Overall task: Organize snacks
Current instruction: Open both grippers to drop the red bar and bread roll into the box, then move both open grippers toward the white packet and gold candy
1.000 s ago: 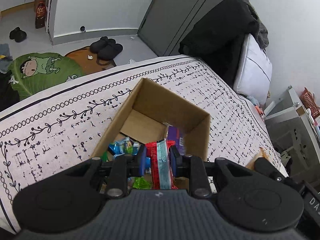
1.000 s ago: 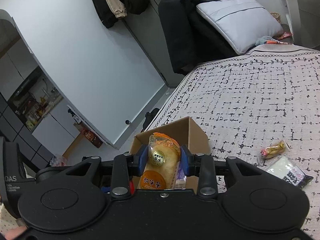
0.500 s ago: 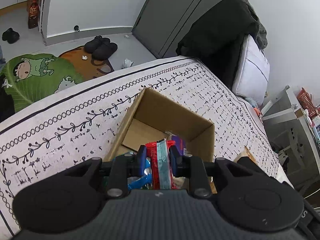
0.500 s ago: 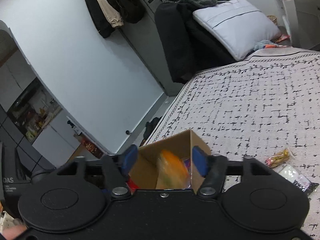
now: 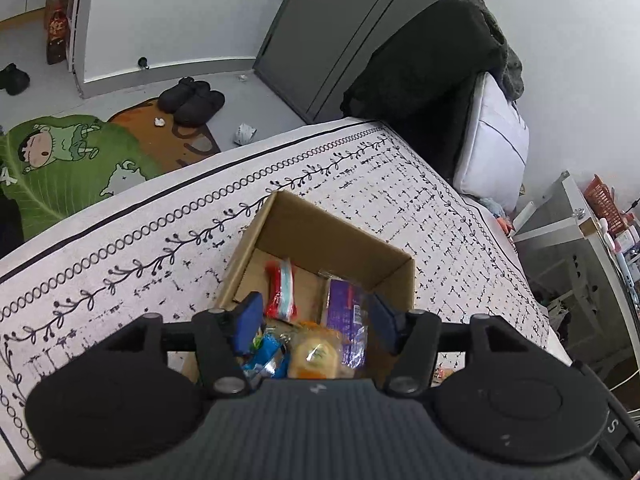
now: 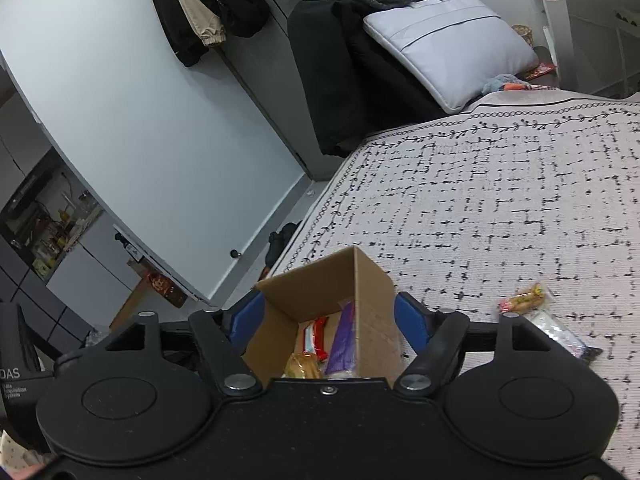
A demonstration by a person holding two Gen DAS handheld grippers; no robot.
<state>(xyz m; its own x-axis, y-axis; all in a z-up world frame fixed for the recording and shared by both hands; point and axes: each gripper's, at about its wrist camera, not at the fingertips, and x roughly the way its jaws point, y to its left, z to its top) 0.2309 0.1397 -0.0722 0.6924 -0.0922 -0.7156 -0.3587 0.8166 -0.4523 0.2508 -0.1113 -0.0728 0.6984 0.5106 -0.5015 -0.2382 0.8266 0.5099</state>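
Observation:
An open cardboard box point(image 5: 320, 224) stands on the patterned bed cover and holds several snacks: a red and blue packet point(image 5: 282, 288), a purple packet point(image 5: 346, 312), an orange bun packet point(image 5: 314, 356) and a blue packet point(image 5: 266, 354). My left gripper point(image 5: 316, 316) is open and empty above the box. In the right wrist view the box point(image 6: 312, 292) shows the same red packet point(image 6: 316, 334), purple packet point(image 6: 342, 340) and bun point(image 6: 302, 366). My right gripper point(image 6: 328, 326) is open and empty over it.
Two loose snacks lie on the bed right of the box: a small orange-yellow packet point(image 6: 524, 298) and a white and black packet point(image 6: 564, 334). A pillow point(image 6: 452, 56) and dark clothes point(image 6: 340, 80) are at the bed's head. Slippers point(image 5: 192, 100) and a green rug point(image 5: 68, 168) lie on the floor.
Both grippers have opened. The red and blue packet dropped from my left gripper into the box, and the orange bun packet dropped from my right gripper into the box.

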